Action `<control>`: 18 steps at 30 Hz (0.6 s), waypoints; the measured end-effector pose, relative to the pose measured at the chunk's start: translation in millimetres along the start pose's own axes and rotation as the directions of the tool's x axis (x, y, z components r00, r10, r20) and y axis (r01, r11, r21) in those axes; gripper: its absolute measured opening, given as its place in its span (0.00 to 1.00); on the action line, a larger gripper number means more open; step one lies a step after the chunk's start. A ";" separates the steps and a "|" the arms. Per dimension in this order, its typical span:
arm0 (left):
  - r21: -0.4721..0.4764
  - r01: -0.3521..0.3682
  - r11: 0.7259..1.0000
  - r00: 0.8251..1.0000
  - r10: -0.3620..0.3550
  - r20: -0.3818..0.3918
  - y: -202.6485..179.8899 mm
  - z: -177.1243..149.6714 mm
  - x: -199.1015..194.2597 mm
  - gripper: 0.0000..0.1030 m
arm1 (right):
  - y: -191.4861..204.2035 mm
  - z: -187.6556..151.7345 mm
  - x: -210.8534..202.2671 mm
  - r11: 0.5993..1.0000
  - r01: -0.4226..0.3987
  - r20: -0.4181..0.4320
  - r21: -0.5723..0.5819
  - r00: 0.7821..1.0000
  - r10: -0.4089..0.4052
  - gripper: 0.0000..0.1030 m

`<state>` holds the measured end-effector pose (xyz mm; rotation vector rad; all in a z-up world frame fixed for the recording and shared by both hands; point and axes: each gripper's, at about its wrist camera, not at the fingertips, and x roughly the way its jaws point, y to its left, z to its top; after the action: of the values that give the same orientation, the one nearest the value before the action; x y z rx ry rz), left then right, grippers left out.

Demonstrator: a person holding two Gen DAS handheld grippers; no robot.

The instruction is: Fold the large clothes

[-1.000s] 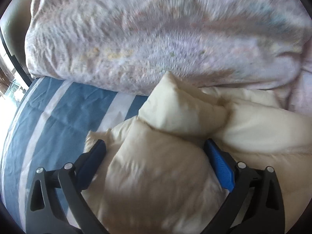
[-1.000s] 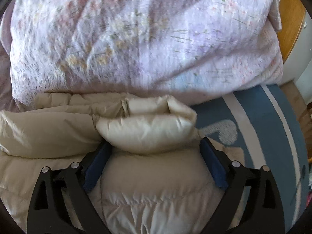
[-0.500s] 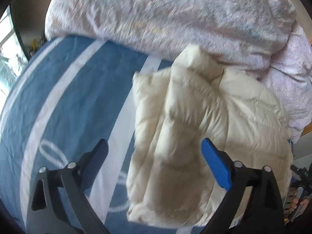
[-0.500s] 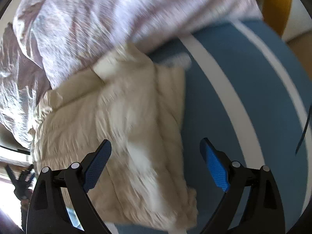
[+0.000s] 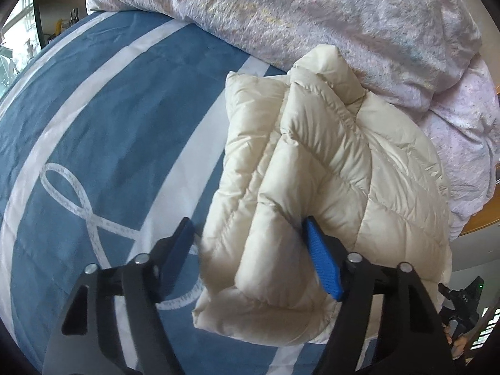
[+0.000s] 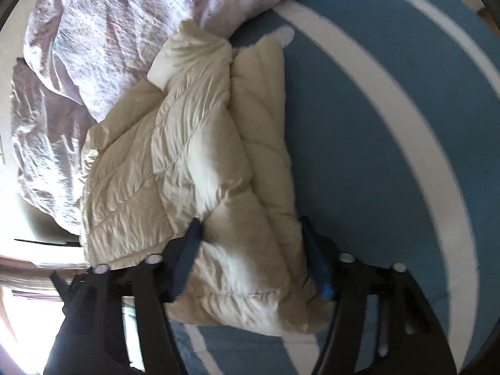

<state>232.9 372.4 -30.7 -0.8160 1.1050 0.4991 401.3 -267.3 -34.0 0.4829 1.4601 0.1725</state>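
The cream puffer jacket (image 5: 328, 172), folded on the blue striped bedspread (image 5: 109, 109), lies between both tools' jaws. The left gripper (image 5: 250, 250) and right gripper (image 6: 250, 250) are closing around its near corners; the right view is blurred, so contact seems likely, not certain. Slippery, puffy layers could squirt out, undoing the 2 folds.

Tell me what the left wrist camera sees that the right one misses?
Only the left view shows the white looped ribbon pattern on the bedcover, and a wooden edge at far right. Only the right view shows a dark sleeve at lower left. Both share the folded cream jacket, blue striped bedcover, and pale floral quilt.
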 end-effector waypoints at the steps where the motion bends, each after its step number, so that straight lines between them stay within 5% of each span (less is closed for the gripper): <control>1: -0.006 0.016 1.000 1.000 -0.016 0.000 1.4 0.0 -0.7 0.61 | 2.6 -1.9 -1.6 1.000 -0.005 0.003 0.006 1.000 0.005 0.56; 9: -0.014 0.069 0.997 0.997 -0.069 0.027 -30.0 -4.0 -23.9 0.19 | 14.9 -14.9 -2.8 0.990 -0.024 0.068 0.136 0.998 0.015 0.19; 18: 0.029 0.068 0.997 0.996 -0.070 0.064 -28.0 -7.0 -70.6 0.14 | 51.1 -41.6 -25.8 0.995 -0.034 0.122 0.089 0.992 0.023 0.13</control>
<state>221.6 352.2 42.0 -0.8071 1.0183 0.4492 366.6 -223.2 9.1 0.5785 1.3473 0.0982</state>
